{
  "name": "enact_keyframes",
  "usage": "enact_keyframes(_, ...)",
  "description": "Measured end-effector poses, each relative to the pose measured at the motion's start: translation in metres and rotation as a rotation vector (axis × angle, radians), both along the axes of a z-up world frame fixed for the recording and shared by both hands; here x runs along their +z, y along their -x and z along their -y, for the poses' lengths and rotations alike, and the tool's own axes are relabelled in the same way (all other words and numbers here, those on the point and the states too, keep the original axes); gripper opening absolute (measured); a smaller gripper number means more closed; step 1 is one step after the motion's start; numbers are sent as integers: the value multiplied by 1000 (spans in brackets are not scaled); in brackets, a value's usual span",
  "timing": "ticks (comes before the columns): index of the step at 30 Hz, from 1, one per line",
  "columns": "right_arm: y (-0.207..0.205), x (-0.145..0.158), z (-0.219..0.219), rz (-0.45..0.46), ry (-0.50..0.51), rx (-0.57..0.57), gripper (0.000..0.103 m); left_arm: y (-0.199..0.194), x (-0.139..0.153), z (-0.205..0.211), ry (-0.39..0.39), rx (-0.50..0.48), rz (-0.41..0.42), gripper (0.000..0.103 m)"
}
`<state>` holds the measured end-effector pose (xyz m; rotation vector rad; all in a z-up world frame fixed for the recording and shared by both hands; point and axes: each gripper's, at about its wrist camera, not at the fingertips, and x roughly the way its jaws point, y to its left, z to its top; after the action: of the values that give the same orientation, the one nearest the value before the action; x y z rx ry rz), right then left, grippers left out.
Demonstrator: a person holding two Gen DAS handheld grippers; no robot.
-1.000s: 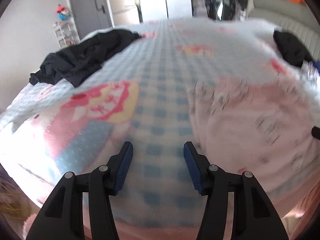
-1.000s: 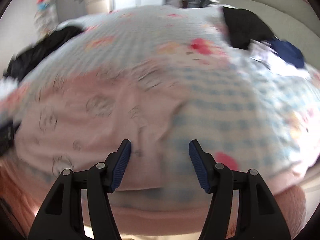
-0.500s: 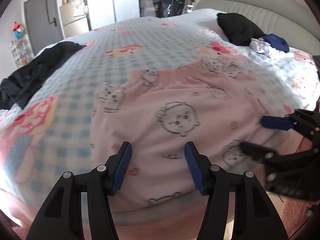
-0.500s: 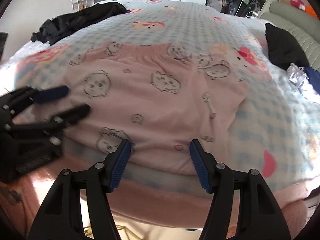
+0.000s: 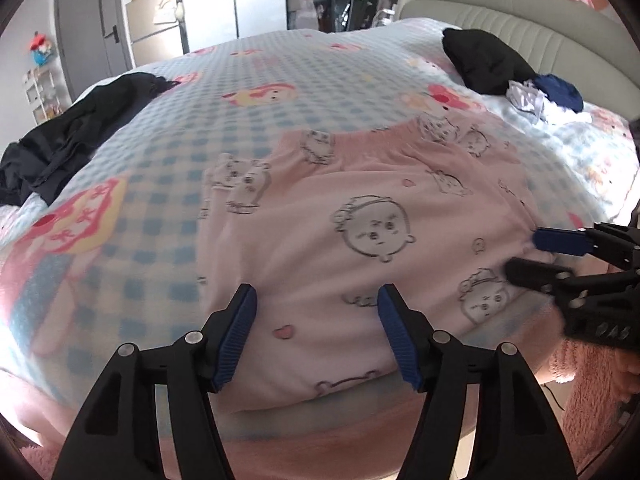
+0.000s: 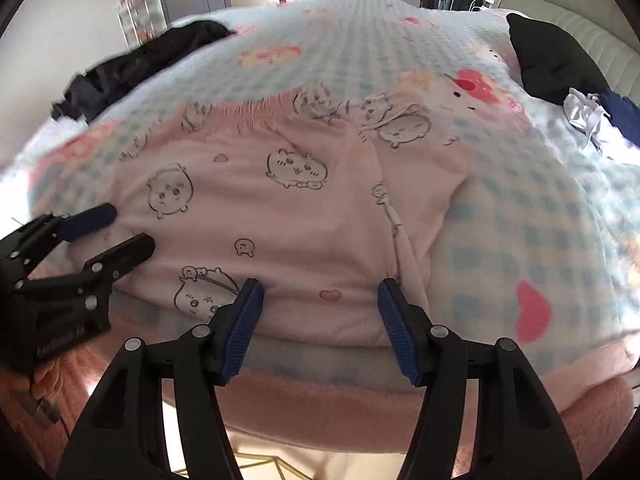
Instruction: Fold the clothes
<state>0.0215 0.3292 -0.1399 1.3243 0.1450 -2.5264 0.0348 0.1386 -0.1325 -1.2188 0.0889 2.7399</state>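
Pink pyjama shorts (image 5: 372, 232) (image 6: 280, 216) with cartoon faces lie flat on the blue checked bedspread (image 5: 168, 152) (image 6: 520, 220), waistband toward the far side. My left gripper (image 5: 318, 334) is open just above the near hem on the left side of the shorts. My right gripper (image 6: 320, 320) is open over the near hem on the right side. In the left wrist view the right gripper (image 5: 532, 254) comes in from the right, its fingers apart at the cloth's edge. The left gripper (image 6: 120, 228) shows at the left of the right wrist view, open too.
A black garment (image 5: 68, 140) (image 6: 132, 68) lies at the bed's far left. Another black garment (image 5: 484, 60) (image 6: 556, 60) and a white and navy heap (image 5: 548, 96) (image 6: 600, 116) lie near the grey headboard (image 5: 520, 12). Pink fleece hangs over the bed's near edge (image 6: 320, 404).
Both views have swung from the bedspread and blurred cloth onto the pink shorts. Both grippers have closed in on the near hem and stay open.
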Motion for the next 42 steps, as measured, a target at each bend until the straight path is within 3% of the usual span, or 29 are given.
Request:
enact_keyframes(3,0,8,-14,-45,-39,-78,61,0,4,12,-11,67,-21,66)
enact_keyframes(6,5,13,-29,-49,6,-137,61,-3,19,21,-71,134,-79,66)
enact_keyframes(13,22,18,-14,-62,1,-92,61,27,24,-1,-136,2,-12,66)
enact_keyframes(19,73,26,13,-32,8,-5,64,84,33,-25,-23,-46,44,66)
enact_keyframes(24,94,5,27,8,-20,-4,64,108,8,-17,-5,6,110,66)
enact_keyframes(36,113,-11,23,-11,39,-18,72,115,0,-1,-110,30,92,66)
enact_keyframes(39,110,1,14,-27,70,-42,70,103,24,15,-180,83,28,66)
enact_keyframes(42,107,15,2,-46,104,-72,71,102,36,31,-199,135,11,66)
